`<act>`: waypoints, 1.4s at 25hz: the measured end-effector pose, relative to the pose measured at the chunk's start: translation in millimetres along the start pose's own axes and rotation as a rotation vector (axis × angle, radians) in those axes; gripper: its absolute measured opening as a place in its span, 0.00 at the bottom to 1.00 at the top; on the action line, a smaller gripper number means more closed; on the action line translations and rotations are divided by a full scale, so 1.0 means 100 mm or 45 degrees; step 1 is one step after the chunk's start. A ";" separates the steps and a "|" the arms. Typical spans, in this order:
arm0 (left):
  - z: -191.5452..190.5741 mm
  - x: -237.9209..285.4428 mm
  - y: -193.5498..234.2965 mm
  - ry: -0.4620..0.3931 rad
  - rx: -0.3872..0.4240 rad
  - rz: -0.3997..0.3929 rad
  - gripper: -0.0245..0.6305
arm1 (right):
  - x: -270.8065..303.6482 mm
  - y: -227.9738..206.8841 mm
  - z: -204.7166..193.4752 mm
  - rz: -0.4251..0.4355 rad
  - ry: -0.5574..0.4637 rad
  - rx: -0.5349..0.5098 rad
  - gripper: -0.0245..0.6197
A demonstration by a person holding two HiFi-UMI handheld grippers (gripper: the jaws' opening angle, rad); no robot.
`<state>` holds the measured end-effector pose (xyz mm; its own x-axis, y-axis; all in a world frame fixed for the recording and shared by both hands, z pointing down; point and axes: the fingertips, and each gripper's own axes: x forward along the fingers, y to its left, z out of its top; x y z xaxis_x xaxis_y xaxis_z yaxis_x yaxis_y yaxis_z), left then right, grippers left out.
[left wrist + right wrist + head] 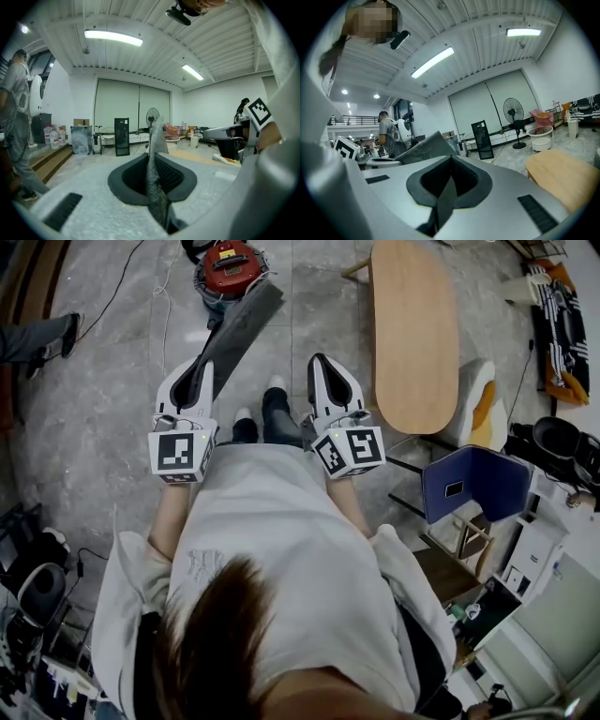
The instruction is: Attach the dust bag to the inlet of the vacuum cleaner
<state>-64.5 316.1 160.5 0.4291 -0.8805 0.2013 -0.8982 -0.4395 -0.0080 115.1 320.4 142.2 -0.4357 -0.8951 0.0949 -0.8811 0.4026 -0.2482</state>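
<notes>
The red and black vacuum cleaner (228,268) stands on the stone floor at the top of the head view. My left gripper (207,371) is shut on the lower end of the grey dust bag (240,329), which slants up and to the right toward the cleaner. In the left gripper view the bag (154,183) shows edge-on, pinched between the pads of the left gripper (153,157). My right gripper (320,362) is held beside it, shut and empty. From the right gripper (450,164) view the bag (425,148) rises at the left.
A long oval wooden table (413,329) lies to the right of the grippers, with a blue chair (473,484) below it. Cables run over the floor near the cleaner. Another person's foot (42,336) is at the left edge. A standing fan (513,112) is far off.
</notes>
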 end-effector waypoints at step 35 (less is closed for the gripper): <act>0.24 1.70 0.77 0.050 -0.079 0.300 0.09 | 1.85 -1.27 0.17 0.199 0.160 -0.001 0.04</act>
<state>-58.9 128.4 170.4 0.2043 -0.9492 0.2392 -0.9777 -0.2102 0.0008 149.9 100.1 174.6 -0.5865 -0.7908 0.1750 -0.8012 0.5347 -0.2686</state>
